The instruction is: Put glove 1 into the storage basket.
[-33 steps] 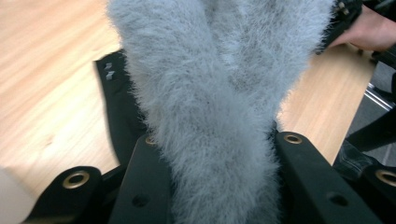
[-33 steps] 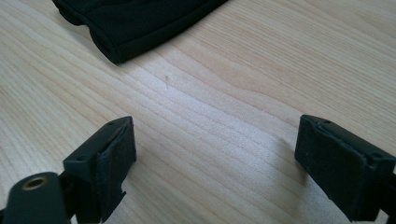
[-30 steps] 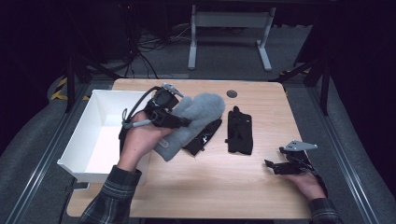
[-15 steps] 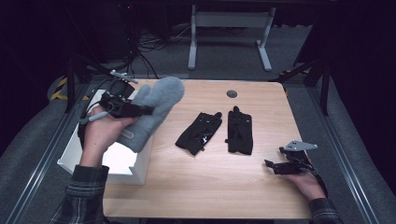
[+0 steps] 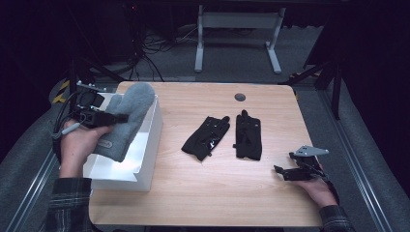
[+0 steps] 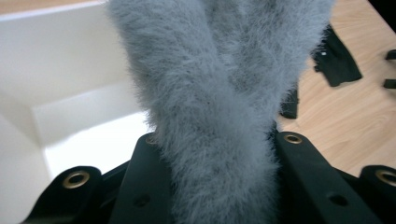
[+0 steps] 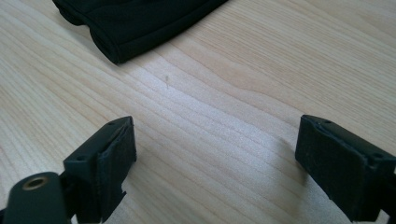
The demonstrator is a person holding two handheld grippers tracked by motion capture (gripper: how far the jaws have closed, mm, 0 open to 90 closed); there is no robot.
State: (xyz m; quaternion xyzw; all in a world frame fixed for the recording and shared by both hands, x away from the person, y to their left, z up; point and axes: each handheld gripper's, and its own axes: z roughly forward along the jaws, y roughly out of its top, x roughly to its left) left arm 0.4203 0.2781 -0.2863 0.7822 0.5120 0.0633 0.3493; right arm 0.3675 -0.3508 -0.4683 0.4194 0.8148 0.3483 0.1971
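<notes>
My left claw pinches the fuzzy grey mitten mid-body over the white box at the frame's left; it looks soft, light and floppy, while my right claw rests spread on the desk.

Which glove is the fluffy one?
The grey glove, held in the left tool over the white box. The two black gloves lying on the table are smooth, not fluffy.

Plaid sleeves; black jaws, brass eyelets; grey three-cornered plate.
</notes>
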